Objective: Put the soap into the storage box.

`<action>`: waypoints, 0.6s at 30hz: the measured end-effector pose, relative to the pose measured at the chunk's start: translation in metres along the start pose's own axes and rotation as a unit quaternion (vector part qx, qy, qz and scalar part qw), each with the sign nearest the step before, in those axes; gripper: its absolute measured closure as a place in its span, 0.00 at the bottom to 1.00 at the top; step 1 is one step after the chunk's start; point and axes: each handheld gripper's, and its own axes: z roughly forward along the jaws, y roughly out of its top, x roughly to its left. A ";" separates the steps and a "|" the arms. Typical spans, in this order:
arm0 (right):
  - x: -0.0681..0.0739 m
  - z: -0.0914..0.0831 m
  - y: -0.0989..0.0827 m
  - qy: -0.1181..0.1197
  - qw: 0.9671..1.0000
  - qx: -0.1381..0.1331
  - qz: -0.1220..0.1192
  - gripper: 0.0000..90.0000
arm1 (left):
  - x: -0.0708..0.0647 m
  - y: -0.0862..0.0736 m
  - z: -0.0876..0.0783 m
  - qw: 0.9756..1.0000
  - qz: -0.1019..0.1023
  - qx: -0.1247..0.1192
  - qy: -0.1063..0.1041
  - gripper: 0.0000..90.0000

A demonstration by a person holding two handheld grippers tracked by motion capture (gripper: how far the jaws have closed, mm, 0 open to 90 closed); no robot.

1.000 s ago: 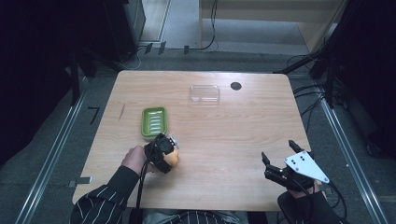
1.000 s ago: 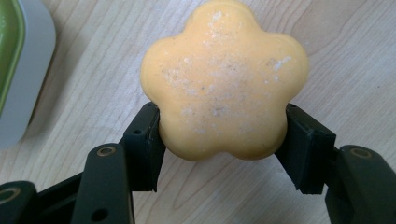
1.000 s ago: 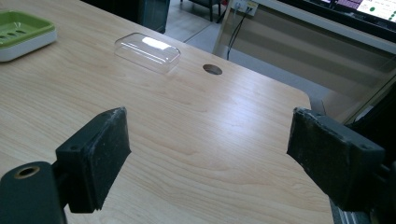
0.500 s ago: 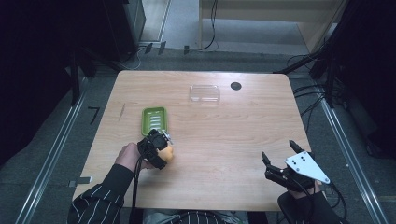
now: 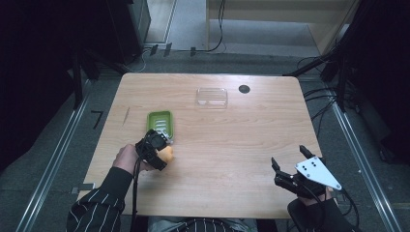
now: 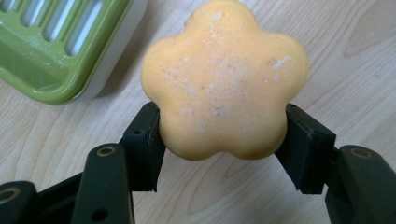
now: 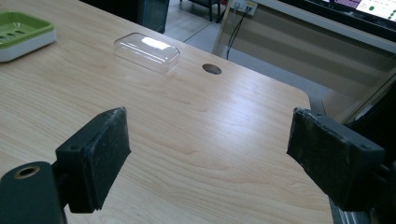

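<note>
1. Left gripper (image 6: 223, 140) jaws clamp flower-shaped orange soap (image 6: 224, 79), just beside green soap dish (image 6: 56, 46).
2. High view: soap (image 5: 166, 153) sits over wooden table (image 5: 232, 145), near dish's front edge.
3. Right gripper (image 7: 208, 158) jaws wide apart, empty.
4. Right gripper view: clear plastic lid (image 7: 147, 51) near round table hole (image 7: 212, 69).
</note>
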 end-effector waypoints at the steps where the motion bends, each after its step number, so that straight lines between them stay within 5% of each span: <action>1: 0.000 0.000 0.000 0.001 1.000 0.000 -0.001 0.15 | 0.001 -0.001 0.000 1.000 0.000 0.000 0.001 0.44; 18: 0.000 0.000 0.000 0.001 1.000 0.000 -0.001 0.15 | 0.017 0.002 -0.010 1.000 -0.020 -0.013 0.004 0.44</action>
